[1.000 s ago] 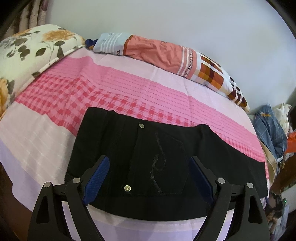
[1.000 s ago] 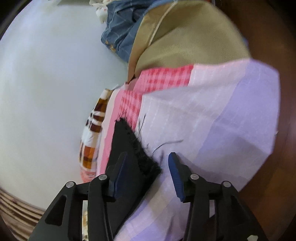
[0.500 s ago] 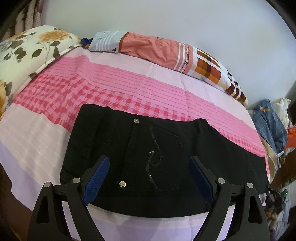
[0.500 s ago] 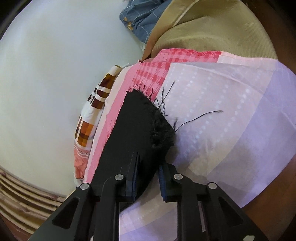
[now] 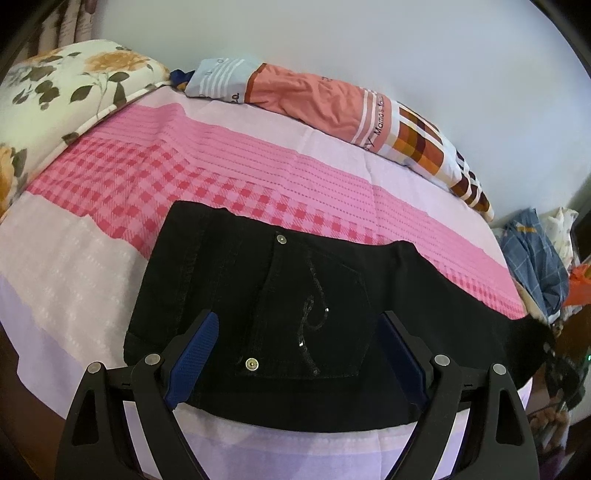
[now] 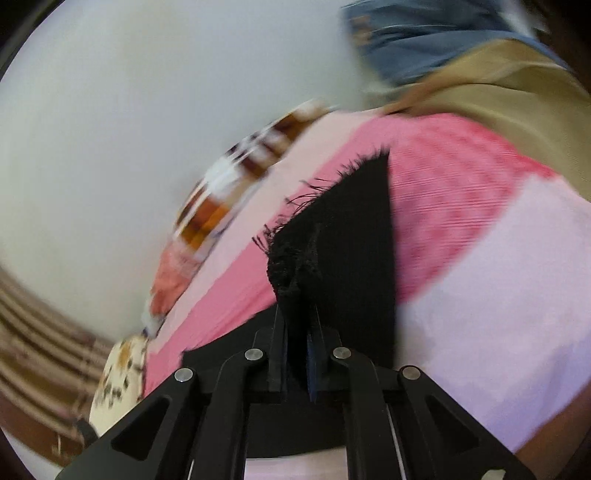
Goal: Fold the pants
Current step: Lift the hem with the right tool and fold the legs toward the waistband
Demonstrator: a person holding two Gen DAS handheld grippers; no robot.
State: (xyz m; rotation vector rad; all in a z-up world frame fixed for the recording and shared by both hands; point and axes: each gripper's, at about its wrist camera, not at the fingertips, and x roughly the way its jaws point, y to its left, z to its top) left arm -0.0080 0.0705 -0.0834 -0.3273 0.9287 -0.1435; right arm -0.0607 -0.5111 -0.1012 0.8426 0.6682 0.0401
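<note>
Black pants (image 5: 229,280) lie flat across the pink bed sheet (image 5: 221,173), waist end near me, back pocket with a stitched curl facing up. My left gripper (image 5: 299,317) hovers open just above that pocket, its blue pads (image 5: 195,350) wide apart and touching nothing. In the right wrist view my right gripper (image 6: 297,317) has its jaws closing on the frayed hem of a pants leg (image 6: 343,229). The black cloth is pinched between the pads and stands lifted off the sheet. The picture there is motion-blurred.
A floral pillow (image 5: 55,96) sits at the bed's left end. A long orange and checked bolster (image 5: 332,107) runs along the wall. Blue and tan clothes (image 5: 535,266) are piled off the bed's right end, also seen as blue cloth (image 6: 424,33).
The right gripper's jaws went from open around the frayed hem to pinched on it, then rose and rolled, carrying the hem up. The left gripper stayed put.
</note>
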